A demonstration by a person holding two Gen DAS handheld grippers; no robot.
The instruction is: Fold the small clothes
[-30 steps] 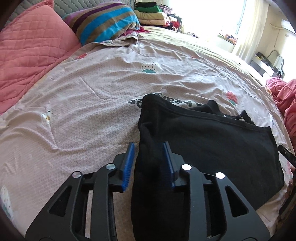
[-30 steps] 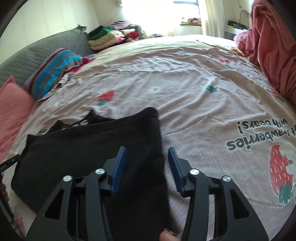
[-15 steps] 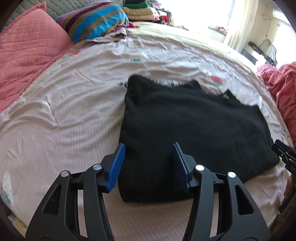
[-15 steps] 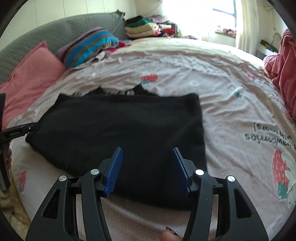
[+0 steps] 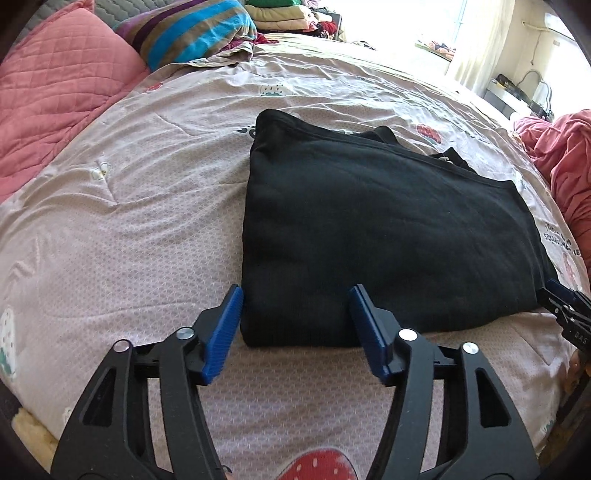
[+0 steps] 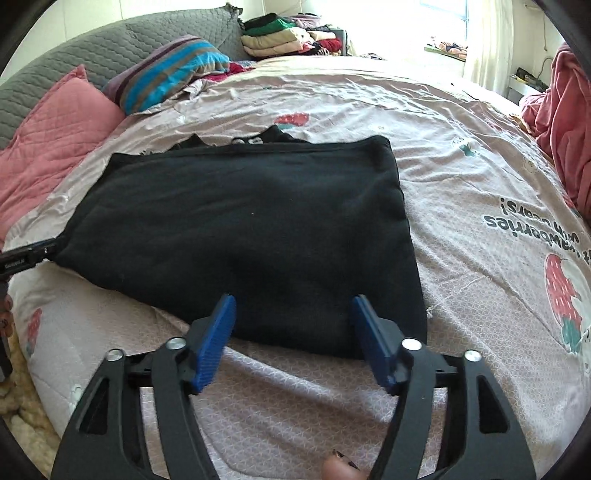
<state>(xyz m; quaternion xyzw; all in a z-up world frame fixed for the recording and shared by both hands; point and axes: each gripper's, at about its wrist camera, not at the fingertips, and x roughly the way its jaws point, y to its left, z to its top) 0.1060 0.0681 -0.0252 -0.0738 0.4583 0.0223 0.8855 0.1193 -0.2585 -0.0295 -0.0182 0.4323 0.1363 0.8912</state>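
A black garment (image 5: 376,236) lies folded flat on the bed, its collar part peeking out at the far edge; in the right wrist view the same black garment (image 6: 251,229) fills the middle. My left gripper (image 5: 295,301) hovers at the garment's near left corner, jaws opening, pads clear of the cloth. My right gripper (image 6: 293,308) hovers at the near right corner, jaws also opening, nothing pressed between the pads. The right gripper's tip (image 5: 565,306) shows at the edge of the left wrist view, and the left gripper's tip (image 6: 26,254) shows in the right wrist view.
The bed sheet (image 5: 147,206) is pale pink with strawberry prints. Pink quilted pillows (image 5: 55,81) and a striped pillow (image 5: 192,33) lie at the left. Folded clothes (image 6: 284,35) are stacked at the far end. A pink blanket (image 6: 569,110) is bunched at the right.
Both grippers let go of the black garment, opened wider and drew back toward the bed's near edge. The garment now lies flat.
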